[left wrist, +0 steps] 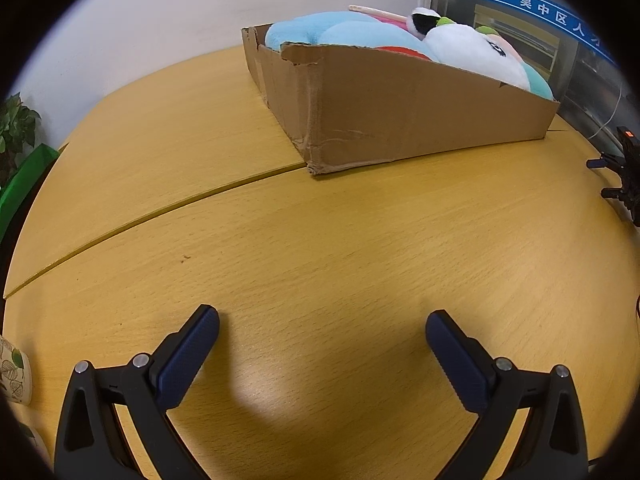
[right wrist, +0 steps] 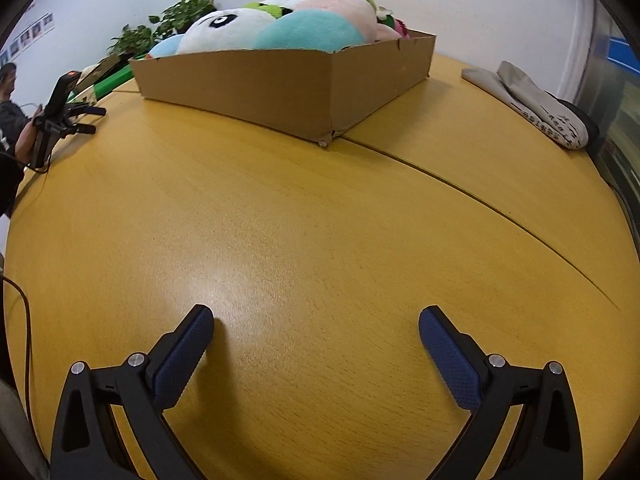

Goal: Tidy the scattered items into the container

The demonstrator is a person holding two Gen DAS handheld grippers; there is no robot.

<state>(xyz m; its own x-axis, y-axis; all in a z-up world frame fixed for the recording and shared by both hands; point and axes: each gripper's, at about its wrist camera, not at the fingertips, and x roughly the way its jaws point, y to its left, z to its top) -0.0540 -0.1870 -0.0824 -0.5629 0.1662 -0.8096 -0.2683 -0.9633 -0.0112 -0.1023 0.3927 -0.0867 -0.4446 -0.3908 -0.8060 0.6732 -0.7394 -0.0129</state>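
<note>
Left view, step: we judge the tidying nearly done; the box (left wrist: 400, 116) is heaped with plush toys (left wrist: 472, 50) and we see no loose item on the table (left wrist: 320, 248) ahead of us.
Left view, tool: our left tool (left wrist: 322, 324) hangs low over bare table, jaws spread wide, nothing between them.
Left view, box: it sits ahead and a little to the right, well apart from the tool, its torn near corner pointing toward us.
Left view, other tool: our right tool shows small at the right edge (left wrist: 624, 176); we cannot tell its state from here.
Right view, tool: our right tool (right wrist: 316, 320) is also wide and empty over bare table.
Right view, box: the box (right wrist: 288, 92) lies ahead, well apart, toys (right wrist: 280, 26) bulging above its rim.
Right view, leftover: grey socks (right wrist: 532, 104) lie on the table to the right of the box, outside it and far from the tool.
Right view, next move: if the socks count as scattered items, we judge the right tool must reach forward and right, then close on them and carry them over the box wall.
</note>
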